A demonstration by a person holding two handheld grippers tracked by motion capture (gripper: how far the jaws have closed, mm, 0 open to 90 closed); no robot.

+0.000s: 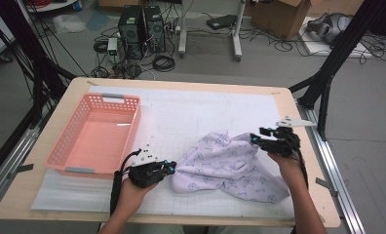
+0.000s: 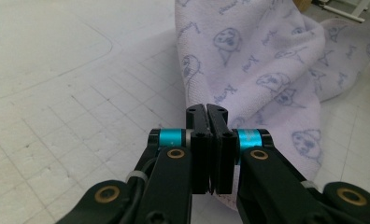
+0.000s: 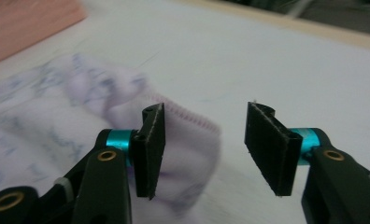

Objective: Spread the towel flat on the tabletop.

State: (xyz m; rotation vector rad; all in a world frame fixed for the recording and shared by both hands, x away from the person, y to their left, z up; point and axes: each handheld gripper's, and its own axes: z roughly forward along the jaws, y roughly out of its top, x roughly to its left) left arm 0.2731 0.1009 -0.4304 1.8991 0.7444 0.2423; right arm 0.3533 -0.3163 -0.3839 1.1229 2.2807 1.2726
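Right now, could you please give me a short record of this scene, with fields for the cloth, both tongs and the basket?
cloth: white towel with blue print, crumpled on the gridded mat
left tongs: shut on the towel's near-left edge
right tongs: open, a stitched towel corner lying between the jaws
basket: pink basket, left on the mat, nothing visible inside
table: wooden table under the mat

Basket (image 1: 96, 136): on table (image 1: 181, 84), 9 o'clock of towel (image 1: 230, 163).
Towel: between left gripper (image 1: 172, 168) and right gripper (image 1: 254, 138).
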